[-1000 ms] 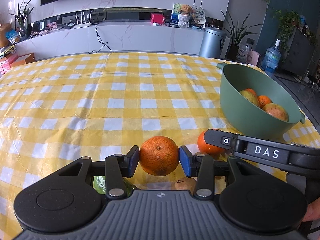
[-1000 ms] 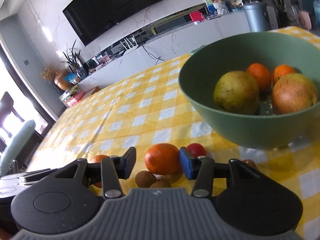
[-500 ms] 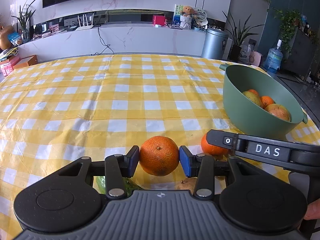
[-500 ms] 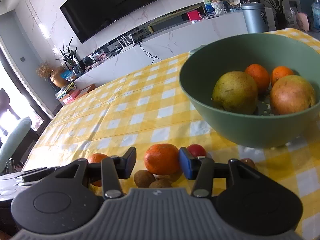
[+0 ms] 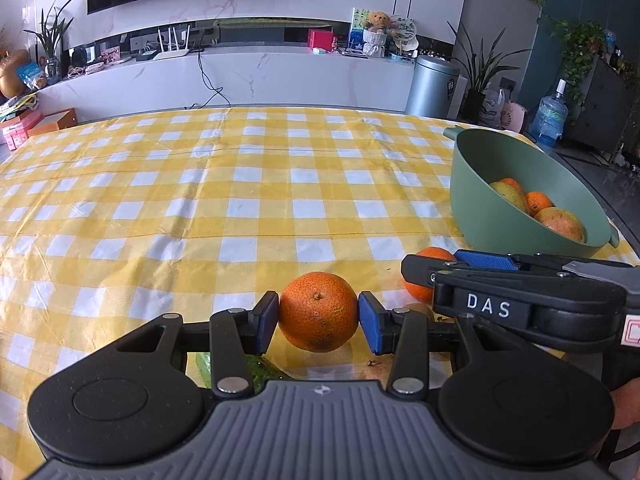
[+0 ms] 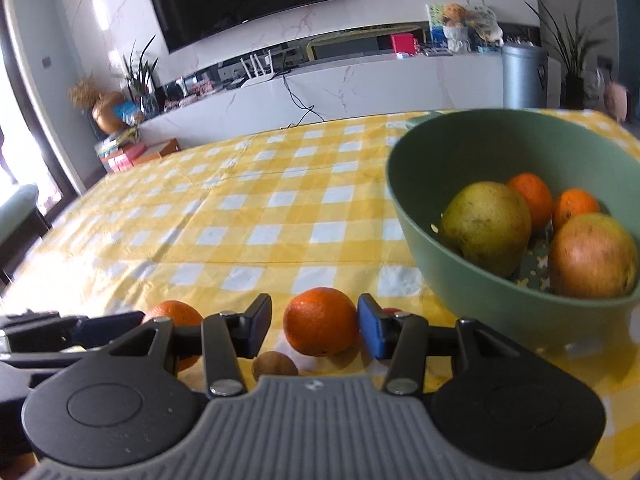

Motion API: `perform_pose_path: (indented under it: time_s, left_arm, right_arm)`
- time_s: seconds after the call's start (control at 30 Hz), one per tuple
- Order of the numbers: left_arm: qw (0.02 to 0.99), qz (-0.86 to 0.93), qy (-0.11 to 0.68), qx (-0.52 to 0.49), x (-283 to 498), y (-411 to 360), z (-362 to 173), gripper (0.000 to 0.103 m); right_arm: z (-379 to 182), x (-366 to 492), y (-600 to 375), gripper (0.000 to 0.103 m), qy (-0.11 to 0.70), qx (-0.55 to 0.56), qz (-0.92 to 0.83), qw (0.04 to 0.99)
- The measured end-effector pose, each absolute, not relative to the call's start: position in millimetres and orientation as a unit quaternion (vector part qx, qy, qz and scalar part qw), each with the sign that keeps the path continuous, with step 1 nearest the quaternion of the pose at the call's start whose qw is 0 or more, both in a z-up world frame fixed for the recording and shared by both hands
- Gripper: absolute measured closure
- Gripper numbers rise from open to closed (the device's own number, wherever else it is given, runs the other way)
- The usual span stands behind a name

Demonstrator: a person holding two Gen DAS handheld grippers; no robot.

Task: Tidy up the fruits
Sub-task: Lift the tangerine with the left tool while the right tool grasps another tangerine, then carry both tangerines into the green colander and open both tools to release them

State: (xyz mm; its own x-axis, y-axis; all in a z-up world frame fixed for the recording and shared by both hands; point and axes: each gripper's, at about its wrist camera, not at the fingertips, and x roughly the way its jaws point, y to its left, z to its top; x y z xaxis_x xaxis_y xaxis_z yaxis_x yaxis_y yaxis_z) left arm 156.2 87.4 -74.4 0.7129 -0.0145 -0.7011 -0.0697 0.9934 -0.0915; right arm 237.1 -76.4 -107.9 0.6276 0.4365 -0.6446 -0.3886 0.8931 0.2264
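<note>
Between the blue pads of the left gripper (image 5: 318, 317), an orange (image 5: 319, 311) is pinched, raised above the checked tablecloth (image 5: 240, 208). Right gripper (image 6: 314, 323) straddles a second orange (image 6: 320, 321) (left pad clear of it, so no clamp confirmed) beside the green bowl (image 6: 448, 248) of fruit.

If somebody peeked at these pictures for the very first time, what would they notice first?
Probably the bright round orange squeezed between the blue pads of the left tongs, right up front. Next, the deep green plastic bowl on the right of the yellow-and-white checked tablecloth, holding more fruit.
</note>
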Motion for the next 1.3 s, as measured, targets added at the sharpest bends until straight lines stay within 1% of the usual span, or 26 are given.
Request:
perform_pose_path:
  time_s: [0.1,0.17,0.37,0.63,0.83,1.03,1.17,1.3]
  left_arm:
    - [0.925,0.015,0.376,-0.056,156.3,87.7,-74.4,0.054]
    - [0.925,0.015,0.375,-0.055,156.3,87.7,-74.7,0.054]
    - [0.927,0.014,0.372,-0.057,155.8,88.1,-73.9,0.054]
    - [0.930,0.005,0.359,-0.080,149.2,90.0,-56.2,0.054]
    - [0.932,-0.023,0.349,-0.095,149.5,79.8,-32.0,0.054]
    - [0.928,-0.090,0.344,-0.108,167.7,58.0,-4.4,0.054]
    - [0.929,-0.122,0.343,-0.070,184.4,30.2,4.0,0.054]
    - [0.923,-0.149,0.353,-0.035,204.7,0.5,3.0,0.054]
  right_arm:
    - [-108.8,235.8,-73.2,0.058,0.359,0.011,0.230,0.904]
    - [-109.7,233.2,-70.1,0.064,0.352,-0.014,0.228,0.908]
    - [-106.8,230.0,-74.7,0.065,0.343,0.002,0.242,0.907]
    - [-85.5,212.3,-82.4,0.066,0.301,-0.004,0.249,0.921]
    - [-58.8,202.4,-111.0,0.066,0.277,0.026,0.247,0.928]
    - [-35.5,208.7,-157.9,0.066,0.279,0.079,0.229,0.929]
    - [-29.9,221.0,-194.9,0.066,0.293,0.108,0.214,0.925]
    - [-34.2,239.6,-225.3,0.066,0.313,0.161,0.202,0.914]
